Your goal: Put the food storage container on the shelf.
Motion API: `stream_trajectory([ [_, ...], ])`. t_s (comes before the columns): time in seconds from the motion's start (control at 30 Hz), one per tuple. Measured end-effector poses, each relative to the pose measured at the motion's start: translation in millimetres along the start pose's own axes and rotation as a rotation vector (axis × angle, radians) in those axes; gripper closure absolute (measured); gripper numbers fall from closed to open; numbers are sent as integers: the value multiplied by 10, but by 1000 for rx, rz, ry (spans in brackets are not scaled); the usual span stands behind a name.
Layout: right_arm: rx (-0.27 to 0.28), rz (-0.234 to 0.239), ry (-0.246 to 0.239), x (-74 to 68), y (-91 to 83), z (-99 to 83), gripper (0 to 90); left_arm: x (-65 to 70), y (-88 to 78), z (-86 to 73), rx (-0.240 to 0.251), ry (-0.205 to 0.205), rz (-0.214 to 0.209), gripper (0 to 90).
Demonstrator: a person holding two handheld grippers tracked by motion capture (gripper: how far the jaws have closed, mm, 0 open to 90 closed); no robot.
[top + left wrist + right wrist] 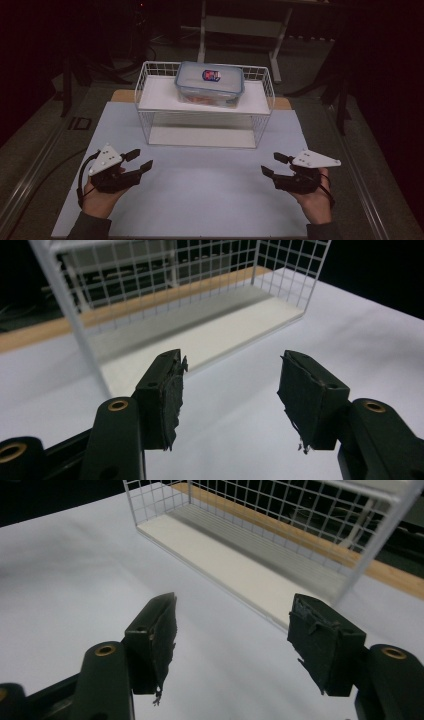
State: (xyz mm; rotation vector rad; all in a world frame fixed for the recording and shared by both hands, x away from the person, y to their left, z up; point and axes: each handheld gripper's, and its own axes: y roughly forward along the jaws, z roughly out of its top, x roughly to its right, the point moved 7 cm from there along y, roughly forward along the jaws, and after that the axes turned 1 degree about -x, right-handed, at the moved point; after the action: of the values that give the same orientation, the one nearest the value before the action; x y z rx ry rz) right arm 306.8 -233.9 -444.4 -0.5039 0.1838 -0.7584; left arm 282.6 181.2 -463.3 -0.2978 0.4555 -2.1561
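Note:
A white wire rack (205, 102) stands at the far middle of the white table surface (210, 200). On its upper shelf rests a clear lidded container (210, 82) with a blue rim and a red and blue label. My left gripper (141, 159) hovers low at the near left, open, nothing between its jaws. My right gripper (270, 164) mirrors it at the near right, also open with nothing in it. In the left gripper view, the left gripper (232, 365) points at the rack's lower shelf (210, 335). The right gripper (234, 605) faces that lower shelf (225, 560) from the other side.
A wooden strip (122, 95) runs along the table's far edge behind the rack. Beyond it a pale metal frame (240, 25) stands on the dark floor. Bare white surface lies between my two hands and in front of the rack.

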Motion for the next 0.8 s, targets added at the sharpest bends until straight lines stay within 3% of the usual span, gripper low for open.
stream_trajectory([
  [0.1, 31, -10, 34, 31, -67, -124, 350, -44, -71, -80, 19, -27, 21, 428],
  [0.27, 57, -27, 58, 57, -159, -270, 341, -74, -171, -190, 28, -18, 54, 420],
  [0.5, 64, -68, 81, 78, -269, -461, 310, -109, -230, -294, 29, -15, 63, 412],
  [0.6, 85, -68, 101, 89, -296, -478, 307, -132, -233, -325, 32, -27, 66, 410],
  [0.8, 89, -79, 86, 96, -298, -483, 302, -151, -190, -357, 23, -28, 75, 408],
])
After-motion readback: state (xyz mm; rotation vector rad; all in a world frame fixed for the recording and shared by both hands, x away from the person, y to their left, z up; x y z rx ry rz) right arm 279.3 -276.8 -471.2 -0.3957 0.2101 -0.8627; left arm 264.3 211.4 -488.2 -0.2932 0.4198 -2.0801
